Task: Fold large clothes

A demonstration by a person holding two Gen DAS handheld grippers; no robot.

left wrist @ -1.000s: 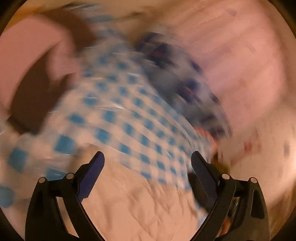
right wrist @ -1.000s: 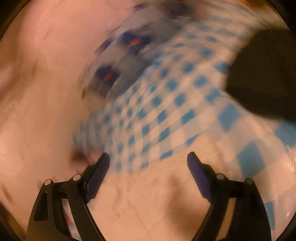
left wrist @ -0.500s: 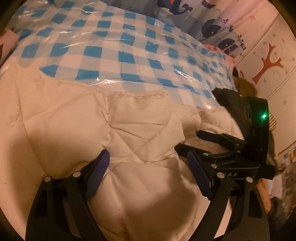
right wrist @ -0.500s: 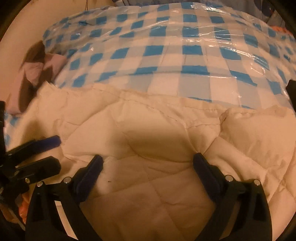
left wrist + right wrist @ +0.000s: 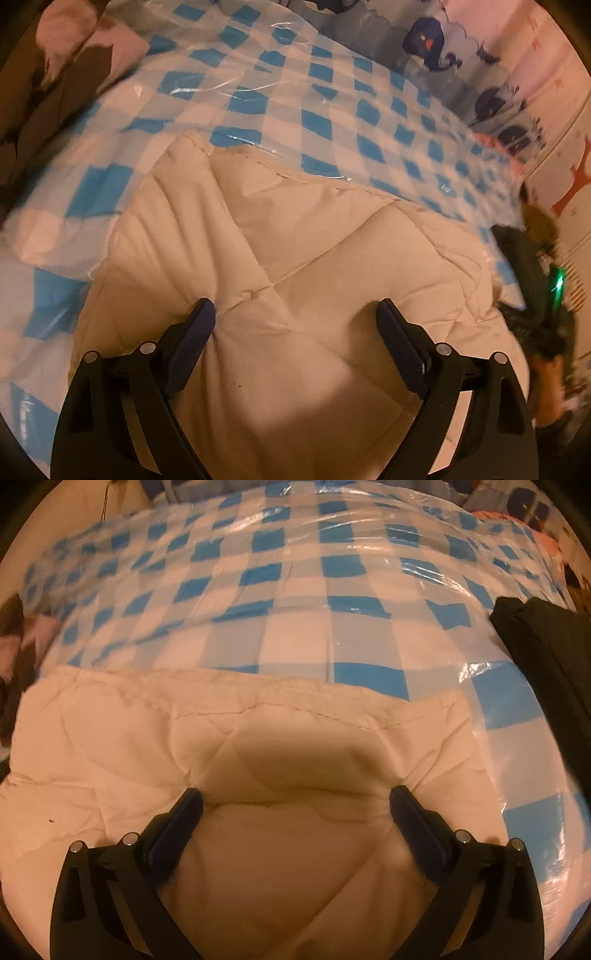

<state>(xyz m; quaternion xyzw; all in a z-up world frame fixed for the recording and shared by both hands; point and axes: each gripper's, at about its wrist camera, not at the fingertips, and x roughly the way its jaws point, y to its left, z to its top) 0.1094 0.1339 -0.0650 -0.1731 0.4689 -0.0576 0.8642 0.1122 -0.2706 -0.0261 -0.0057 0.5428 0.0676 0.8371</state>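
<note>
**Left wrist and right wrist: cream quilted garment on checked bed**

Left wrist view shows the left gripper (image 5: 295, 317) with its fingers (image 5: 194, 332) spread wide, holding nothing, over a cream quilted garment (image 5: 314, 240). The garment lies on a bed covered by a blue-and-white checked sheet (image 5: 314, 92) under clear plastic. A black device with a green light (image 5: 554, 284) sits at the garment's right edge. Right wrist view shows the right gripper (image 5: 295, 805) equally wide and empty above the same garment (image 5: 258, 738), whose far hem runs across the checked sheet (image 5: 332, 590); a dark object (image 5: 546, 646) sits at right.
</note>
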